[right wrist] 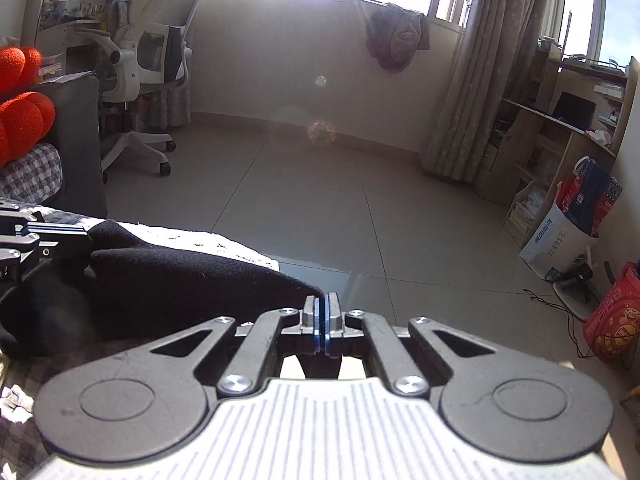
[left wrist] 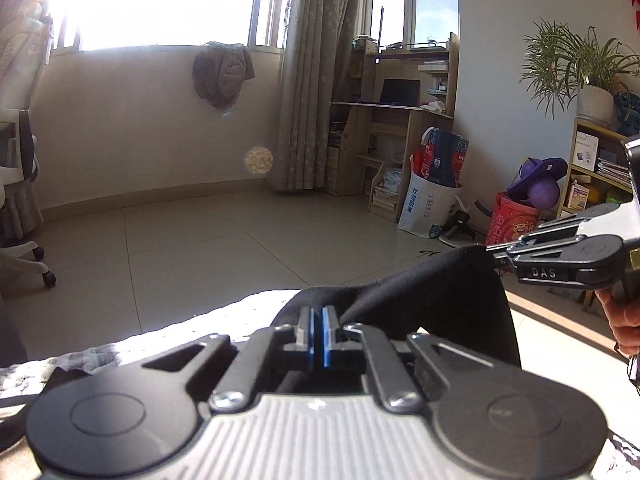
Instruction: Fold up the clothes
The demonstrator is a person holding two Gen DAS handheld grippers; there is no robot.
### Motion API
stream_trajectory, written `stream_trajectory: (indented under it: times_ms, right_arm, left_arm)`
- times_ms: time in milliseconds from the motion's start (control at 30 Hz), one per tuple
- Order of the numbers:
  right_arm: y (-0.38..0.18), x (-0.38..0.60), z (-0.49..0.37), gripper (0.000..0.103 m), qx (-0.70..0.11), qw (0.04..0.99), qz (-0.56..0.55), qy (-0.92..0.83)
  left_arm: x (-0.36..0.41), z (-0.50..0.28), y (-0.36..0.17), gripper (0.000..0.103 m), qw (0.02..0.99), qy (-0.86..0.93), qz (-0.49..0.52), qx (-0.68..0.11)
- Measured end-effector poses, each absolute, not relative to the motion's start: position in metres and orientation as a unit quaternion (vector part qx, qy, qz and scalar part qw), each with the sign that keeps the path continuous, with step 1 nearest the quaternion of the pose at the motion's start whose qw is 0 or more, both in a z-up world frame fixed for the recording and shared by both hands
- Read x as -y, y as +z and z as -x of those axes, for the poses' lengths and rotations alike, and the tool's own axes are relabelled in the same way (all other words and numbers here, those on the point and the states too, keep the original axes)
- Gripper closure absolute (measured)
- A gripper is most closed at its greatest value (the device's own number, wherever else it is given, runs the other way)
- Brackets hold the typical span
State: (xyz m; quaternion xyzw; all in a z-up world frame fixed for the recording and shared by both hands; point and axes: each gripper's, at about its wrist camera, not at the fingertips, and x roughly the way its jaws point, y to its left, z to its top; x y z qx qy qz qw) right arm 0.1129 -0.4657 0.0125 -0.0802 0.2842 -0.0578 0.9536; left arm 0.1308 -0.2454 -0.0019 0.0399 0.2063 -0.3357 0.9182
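The black garment (right wrist: pixel 168 280), soft, light and limp by its look, hangs lifted over the checked bed cover (right wrist: pixel 36 176), pinched shut at one edge by the left tool (left wrist: pixel 319 322) and at another by the right tool (right wrist: pixel 322 312), so edge or corner grips seem to suit it best.

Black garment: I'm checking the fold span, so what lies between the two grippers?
Only the black garment itself, stretched from the left gripper to the right gripper, both shut on it; clearest in the right wrist view.

My left gripper (left wrist: pixel 319 330) and right gripper (right wrist: pixel 323 322) match: black linkage arms, silver screws, blue-edged pads, ribbed grey bodies. "DAS" marks the right one's side.
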Motion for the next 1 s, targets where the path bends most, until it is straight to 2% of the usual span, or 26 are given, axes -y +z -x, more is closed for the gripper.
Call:
stream_trajectory:
  times_ms: [100, 167, 200, 233, 267, 367, 567, 633, 700, 733, 800, 833, 867, 1000]
  right_arm:
    - [-0.002, 0.475, -0.15, 0.101, -0.311, 0.945, 0.072, -0.076]
    - [-0.012, 0.481, -0.175, 0.094, -0.328, 0.938, 0.066, -0.088]
    - [-0.017, 0.484, -0.187, 0.094, -0.337, 0.935, 0.064, -0.094]
    - [-0.023, 0.485, -0.191, 0.094, -0.34, 0.932, 0.072, -0.106]
    - [-0.026, 0.486, -0.19, 0.088, -0.342, 0.931, 0.07, -0.111]
    - [-0.029, 0.489, -0.18, 0.087, -0.343, 0.932, 0.05, -0.103]
    - [-0.024, 0.488, -0.155, 0.087, -0.352, 0.935, -0.002, -0.051]
    - [-0.024, 0.486, -0.146, 0.087, -0.356, 0.934, -0.013, -0.033]
    - [-0.025, 0.484, -0.14, 0.086, -0.362, 0.932, -0.015, -0.02]
    - [-0.026, 0.483, -0.137, 0.084, -0.364, 0.931, -0.016, -0.013]
    - [-0.028, 0.48, -0.133, 0.072, -0.369, 0.929, -0.014, -0.005]
    - [-0.03, 0.478, -0.131, 0.058, -0.371, 0.929, -0.011, -0.002]
    - [-0.031, 0.477, -0.13, 0.055, -0.369, 0.929, -0.008, 0.001]
    - [-0.038, 0.476, -0.138, 0.055, -0.363, 0.932, -0.001, 0.011]
  left_arm:
    - [0.254, -0.15, -0.01, 0.099, 0.925, -0.304, -0.038, -0.223]
    - [0.256, -0.165, -0.017, 0.099, 0.93, -0.274, -0.025, -0.245]
    - [0.256, -0.171, -0.019, 0.099, 0.932, -0.258, -0.016, -0.255]
    - [0.255, -0.174, -0.021, 0.099, 0.931, -0.252, -0.009, -0.263]
    - [0.254, -0.176, -0.022, 0.099, 0.93, -0.249, -0.003, -0.27]
    - [0.248, -0.173, -0.02, 0.097, 0.927, -0.251, 0.003, -0.277]
    - [0.243, -0.147, -0.004, 0.088, 0.917, -0.295, -0.026, -0.266]
    - [0.242, -0.138, 0.0, 0.078, 0.911, -0.314, -0.033, -0.267]
    - [0.242, -0.129, 0.002, 0.072, 0.904, -0.331, -0.04, -0.268]
    - [0.241, -0.125, 0.003, 0.072, 0.9, -0.34, -0.042, -0.271]
    - [0.243, -0.12, 0.002, 0.072, 0.891, -0.356, -0.052, -0.276]
    - [0.245, -0.117, 0.001, 0.072, 0.886, -0.365, -0.059, -0.28]
    - [0.247, -0.115, -0.001, 0.072, 0.88, -0.373, -0.069, -0.286]
    - [0.262, -0.109, -0.01, 0.072, 0.868, -0.384, -0.109, -0.297]
